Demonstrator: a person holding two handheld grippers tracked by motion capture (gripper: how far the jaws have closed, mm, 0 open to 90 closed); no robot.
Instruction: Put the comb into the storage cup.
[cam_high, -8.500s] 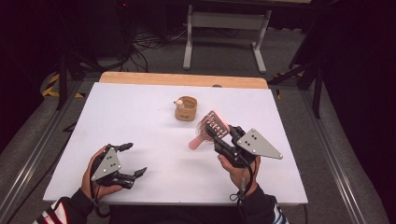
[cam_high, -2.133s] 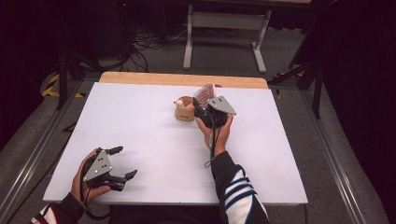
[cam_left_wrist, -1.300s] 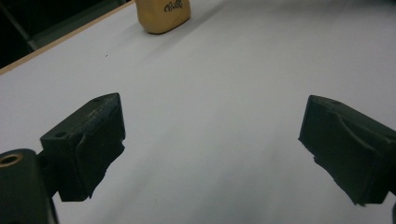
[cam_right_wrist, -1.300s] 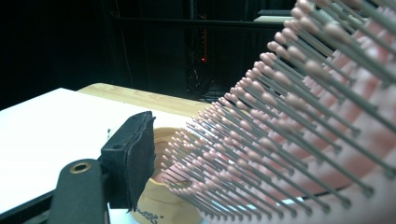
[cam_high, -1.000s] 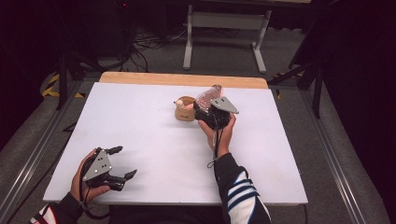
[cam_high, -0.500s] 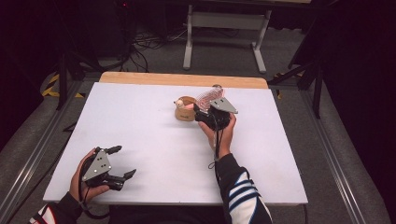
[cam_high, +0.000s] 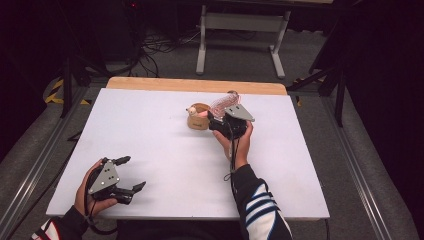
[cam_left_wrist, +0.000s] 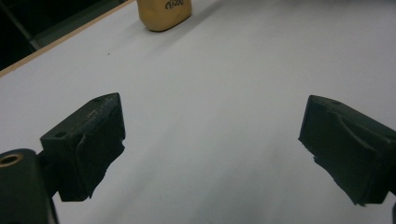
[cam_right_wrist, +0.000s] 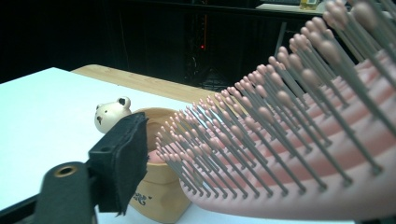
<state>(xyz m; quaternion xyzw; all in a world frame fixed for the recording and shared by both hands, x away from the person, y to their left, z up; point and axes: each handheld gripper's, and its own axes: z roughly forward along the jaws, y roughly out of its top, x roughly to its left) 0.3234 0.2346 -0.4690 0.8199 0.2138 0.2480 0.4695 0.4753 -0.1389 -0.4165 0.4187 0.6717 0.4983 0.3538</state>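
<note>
High view: right gripper (cam_high: 216, 121), clamping the pink plastic hairbrush (cam_high: 220, 104), has lowered its handle into the small brown wooden cup (cam_high: 198, 118) just ahead; left gripper (cam_high: 127, 174) rests spread.

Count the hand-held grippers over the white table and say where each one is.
2. The left hand-held gripper sits open and empty near the white table's front-left corner. The right hand-held gripper holds the pink bristled hairbrush beside the tan bear-faced cup.
</note>
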